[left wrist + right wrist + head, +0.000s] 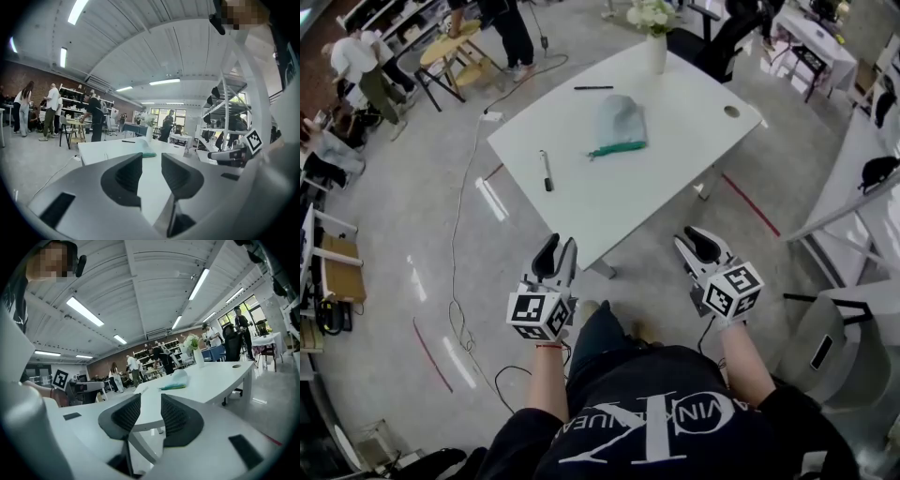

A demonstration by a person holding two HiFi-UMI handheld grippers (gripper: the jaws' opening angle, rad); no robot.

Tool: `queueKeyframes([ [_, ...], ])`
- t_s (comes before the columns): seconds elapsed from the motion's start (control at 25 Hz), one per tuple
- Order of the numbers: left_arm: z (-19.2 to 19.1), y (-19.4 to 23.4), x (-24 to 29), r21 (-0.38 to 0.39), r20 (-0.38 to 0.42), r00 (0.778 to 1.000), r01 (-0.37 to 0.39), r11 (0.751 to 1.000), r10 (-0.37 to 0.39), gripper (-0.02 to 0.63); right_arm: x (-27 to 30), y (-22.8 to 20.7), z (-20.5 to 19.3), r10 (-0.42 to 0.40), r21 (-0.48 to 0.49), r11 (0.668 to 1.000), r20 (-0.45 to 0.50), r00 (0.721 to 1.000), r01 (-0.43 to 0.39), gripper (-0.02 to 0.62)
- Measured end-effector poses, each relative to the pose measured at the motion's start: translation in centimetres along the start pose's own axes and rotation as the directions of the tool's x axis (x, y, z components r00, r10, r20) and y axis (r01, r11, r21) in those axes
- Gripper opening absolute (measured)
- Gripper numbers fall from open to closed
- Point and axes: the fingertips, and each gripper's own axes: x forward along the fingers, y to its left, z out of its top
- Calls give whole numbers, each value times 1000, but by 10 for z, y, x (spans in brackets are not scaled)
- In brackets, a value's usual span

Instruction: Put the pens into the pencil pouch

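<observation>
A pale grey-blue pencil pouch (620, 122) with a green zip edge lies on the white table (675, 150); it also shows as the pouch (144, 150) and the pouch (175, 379) in the two gripper views. A black pen (593, 88) lies beyond it and a second pen (547, 171) lies near the table's left edge. My left gripper (560, 250) and my right gripper (695, 242) hover in front of the table's near edge, short of it. Both stand open with nothing between their jaws.
A white vase with flowers (654, 37) stands at the table's far corner, and a cable hole (731, 112) sits at its right end. Chairs, shelving and several people (356, 66) surround the table. A cable (469, 178) runs across the floor at left.
</observation>
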Motion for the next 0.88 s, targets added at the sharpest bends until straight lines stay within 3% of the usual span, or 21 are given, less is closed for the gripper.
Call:
queueKeyframes([
  [0.48,24,68,88,19,-15,996,94,995,-93,124,89,-16,14,-50,31,998,-21,999,50,143],
  [0.88,31,154,124,-1,-38,997,68,998,-68,124,221,26,20,75,34,997,-104,992,-72,146],
])
